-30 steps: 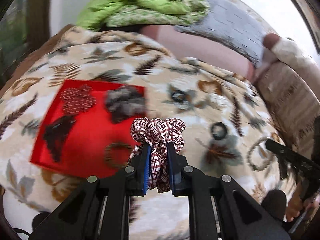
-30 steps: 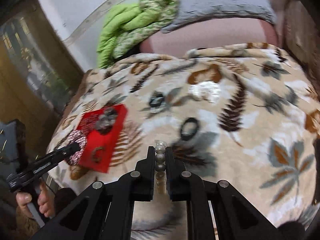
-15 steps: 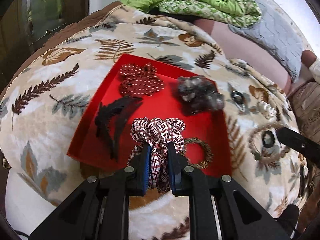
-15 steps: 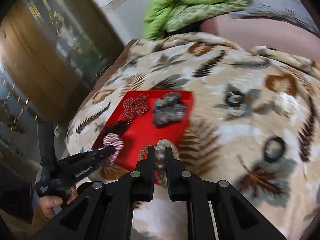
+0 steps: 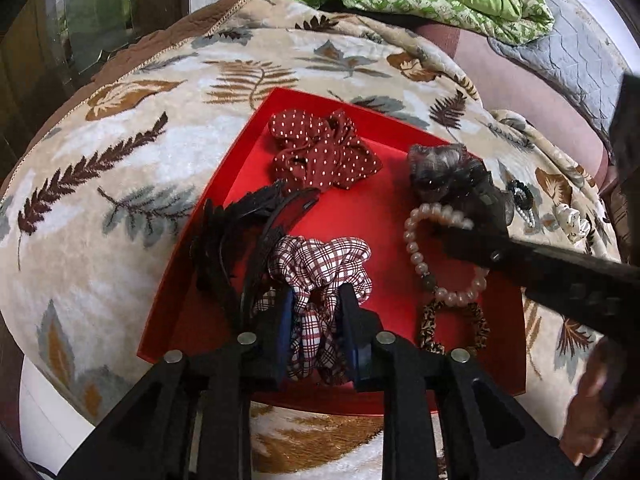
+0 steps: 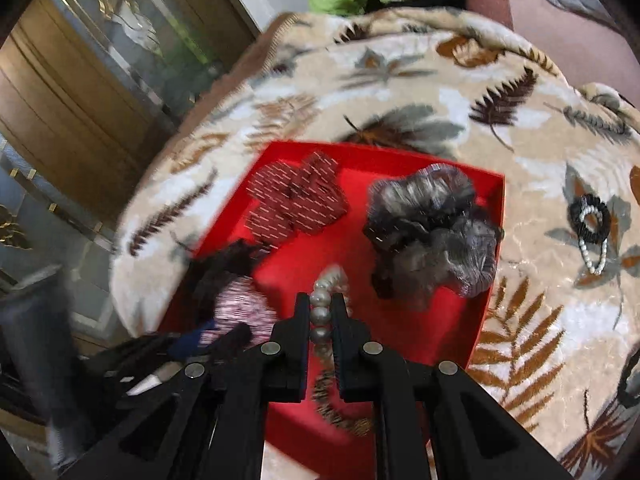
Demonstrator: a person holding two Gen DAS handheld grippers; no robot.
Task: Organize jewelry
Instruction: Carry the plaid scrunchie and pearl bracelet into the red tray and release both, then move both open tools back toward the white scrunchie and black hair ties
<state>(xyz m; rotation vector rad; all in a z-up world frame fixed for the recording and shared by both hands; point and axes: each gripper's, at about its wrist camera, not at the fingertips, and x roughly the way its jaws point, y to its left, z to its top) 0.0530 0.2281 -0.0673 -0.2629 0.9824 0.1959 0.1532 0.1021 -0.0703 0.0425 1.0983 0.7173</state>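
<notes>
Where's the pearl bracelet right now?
The pearl bracelet hangs from the right gripper over the red tray, right half, between the grey scrunchie and leopard hair tie.

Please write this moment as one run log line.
left gripper: shut on plaid scrunchie | right gripper: shut on pearl bracelet | both over red tray

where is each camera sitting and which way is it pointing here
Left wrist: sits on the left tongs, looking down along them at the red tray; they clamp the plaid scrunchie; the person's hand shows at lower right.
Right wrist: sits on the right tongs, facing the same tray, clamping the pearl bracelet.
Shared: tray, grey scrunchie, both held items.
</notes>
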